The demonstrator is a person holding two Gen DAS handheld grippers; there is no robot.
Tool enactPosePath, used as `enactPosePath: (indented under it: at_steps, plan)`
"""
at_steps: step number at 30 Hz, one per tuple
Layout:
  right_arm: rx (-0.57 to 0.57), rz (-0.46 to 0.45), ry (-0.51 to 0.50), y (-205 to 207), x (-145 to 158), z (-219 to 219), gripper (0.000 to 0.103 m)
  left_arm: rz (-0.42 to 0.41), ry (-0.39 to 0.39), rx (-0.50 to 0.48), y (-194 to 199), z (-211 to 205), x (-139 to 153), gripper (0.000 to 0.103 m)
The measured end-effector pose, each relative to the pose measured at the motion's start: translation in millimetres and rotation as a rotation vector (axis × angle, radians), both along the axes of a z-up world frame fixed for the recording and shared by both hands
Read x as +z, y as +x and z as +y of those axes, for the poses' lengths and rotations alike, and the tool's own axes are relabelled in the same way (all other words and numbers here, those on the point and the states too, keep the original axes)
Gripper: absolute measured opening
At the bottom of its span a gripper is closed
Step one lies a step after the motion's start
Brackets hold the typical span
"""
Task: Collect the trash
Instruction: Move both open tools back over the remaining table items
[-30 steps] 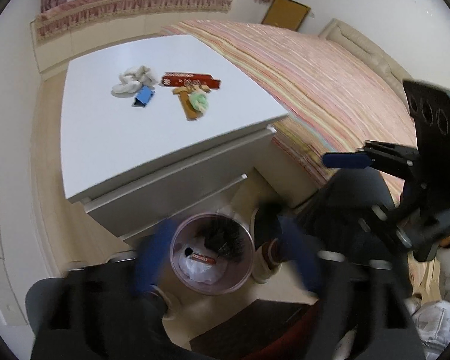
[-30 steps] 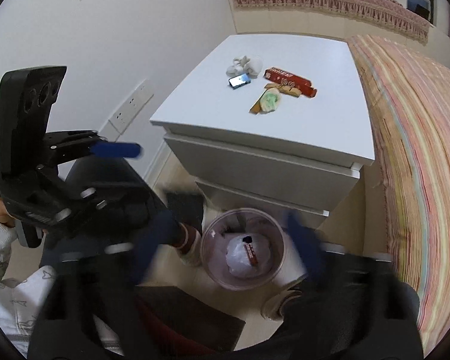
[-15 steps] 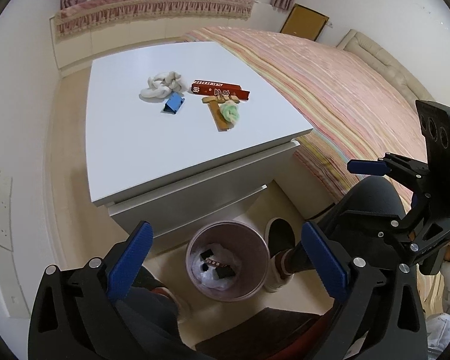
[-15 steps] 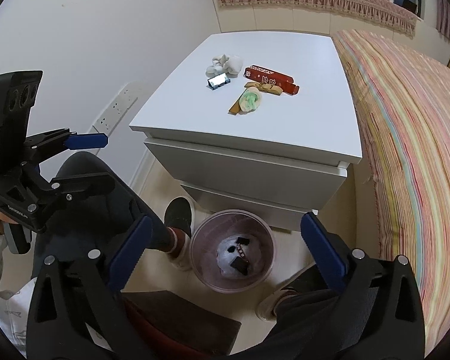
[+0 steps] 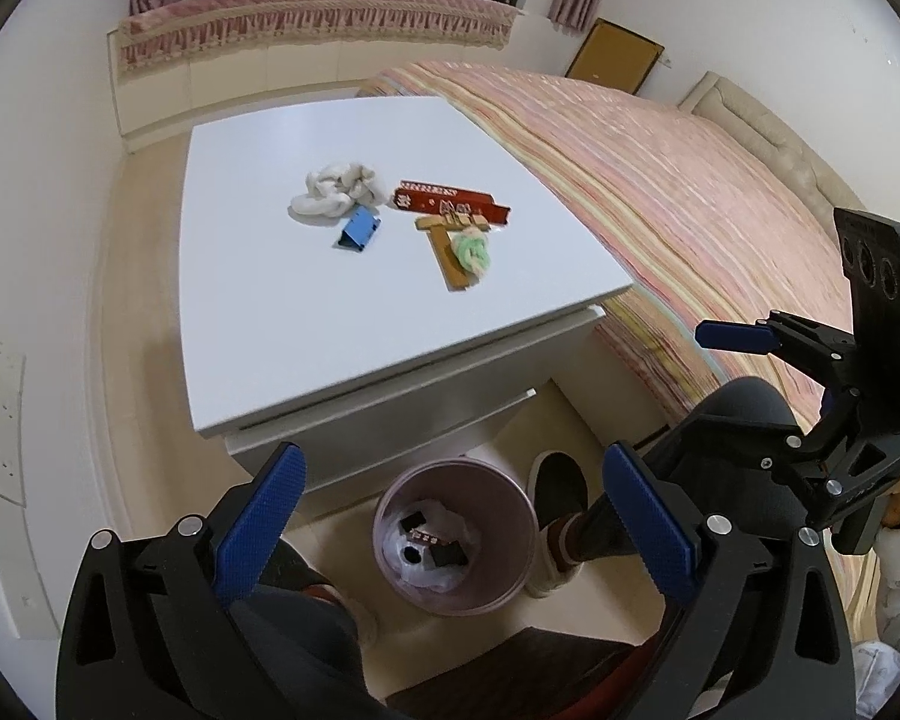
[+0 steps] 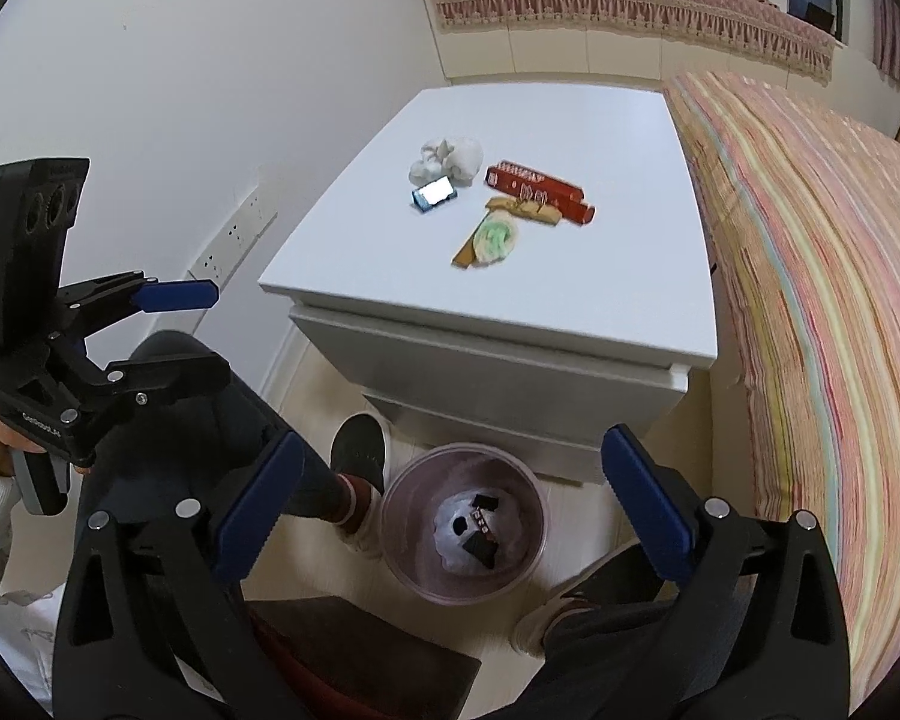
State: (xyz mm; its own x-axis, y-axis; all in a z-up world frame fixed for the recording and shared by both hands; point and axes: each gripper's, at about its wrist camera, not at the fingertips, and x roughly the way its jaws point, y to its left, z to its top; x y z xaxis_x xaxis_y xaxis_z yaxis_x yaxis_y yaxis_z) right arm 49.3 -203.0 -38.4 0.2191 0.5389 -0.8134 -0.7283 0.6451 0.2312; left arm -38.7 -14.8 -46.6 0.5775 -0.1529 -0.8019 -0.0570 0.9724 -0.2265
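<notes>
On the white nightstand top lie a crumpled white tissue, a small blue packet, a long red box and a brown wrapper with a green-white wad. The same pile shows in the right wrist view: tissue, blue packet, red box, green wad. A pink bin, also seen in the right wrist view, stands on the floor below, holding white and black scraps. My left gripper and right gripper are open and empty, held above the bin, well short of the nightstand.
A bed with a striped pink cover runs along the nightstand's right side. A white wall with sockets is on the left. The person's legs and shoes flank the bin. A dark brown mat lies on the floor.
Both grippers have risen and tilted up toward the nightstand, so the bin sits lower in view. The motion blur on the fingers is gone. Both stay open.
</notes>
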Motion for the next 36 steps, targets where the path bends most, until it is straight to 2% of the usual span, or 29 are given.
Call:
enactPosePath:
  at_steps: [7,17,24,31,36]
  plan:
    - [0.003,-0.046,0.016,24,16,9,0.098,-0.031,-0.009,0.022,15,15,10,0.095]
    - [0.04,-0.095,0.009,78,32,37,0.098,-0.047,0.032,0.021,59,36,25,0.095]
    - [0.098,-0.083,-0.023,120,19,64,0.098,-0.032,0.028,0.016,100,56,26,0.095]
    - [0.127,-0.072,-0.058,152,-3,87,0.098,0.012,-0.008,0.013,139,73,5,0.095]
    - [0.146,-0.045,-0.08,169,-23,102,0.089,0.039,-0.046,0.017,160,81,-14,0.095]
